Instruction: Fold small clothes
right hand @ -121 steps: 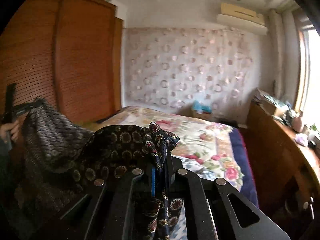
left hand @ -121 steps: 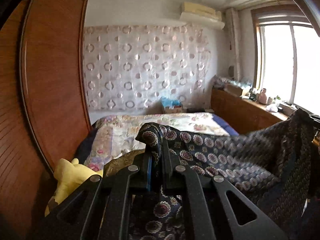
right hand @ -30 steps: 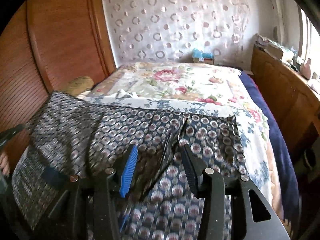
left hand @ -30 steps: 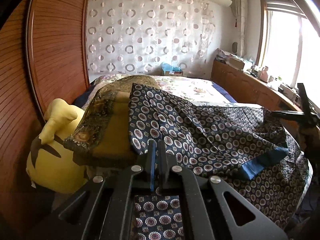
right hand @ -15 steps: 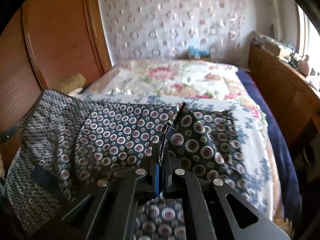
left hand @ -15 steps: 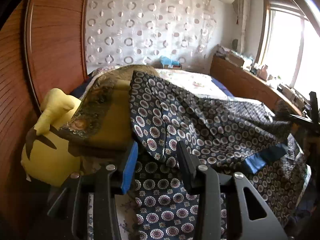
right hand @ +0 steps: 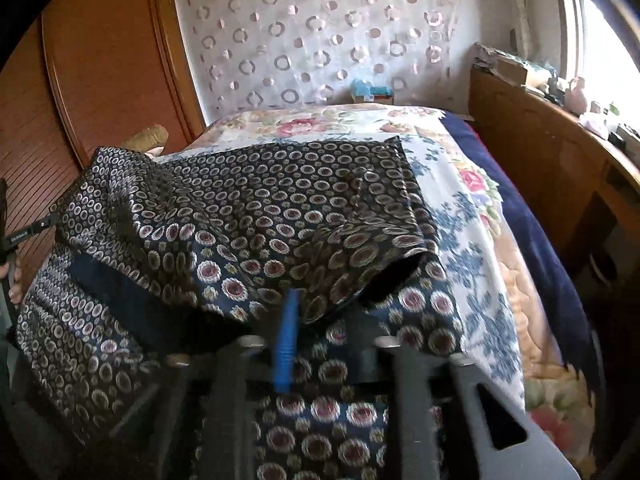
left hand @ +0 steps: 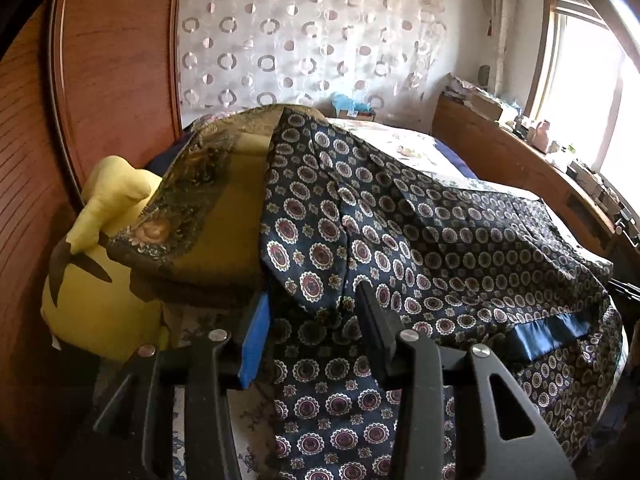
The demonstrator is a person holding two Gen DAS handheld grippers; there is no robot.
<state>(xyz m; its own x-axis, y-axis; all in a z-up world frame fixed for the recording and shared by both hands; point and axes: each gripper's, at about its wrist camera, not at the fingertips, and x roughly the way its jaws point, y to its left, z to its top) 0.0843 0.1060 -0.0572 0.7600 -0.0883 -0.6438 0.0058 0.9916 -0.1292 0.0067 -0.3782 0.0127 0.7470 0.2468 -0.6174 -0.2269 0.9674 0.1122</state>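
- The patterned navy garment [left hand: 420,240] lay folded over on the floral bed [right hand: 472,200].
- The left gripper [left hand: 312,320] stood wide apart, holding nothing.
- The right gripper [right hand: 332,332] was blurred; its jaws appeared parted.

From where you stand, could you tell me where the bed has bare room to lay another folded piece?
Bare floral quilt lies right of the navy patterned garment, up to the blue blanket edge, and beyond it toward the curtain. The left is crowded: mustard cloth, yellow plush.
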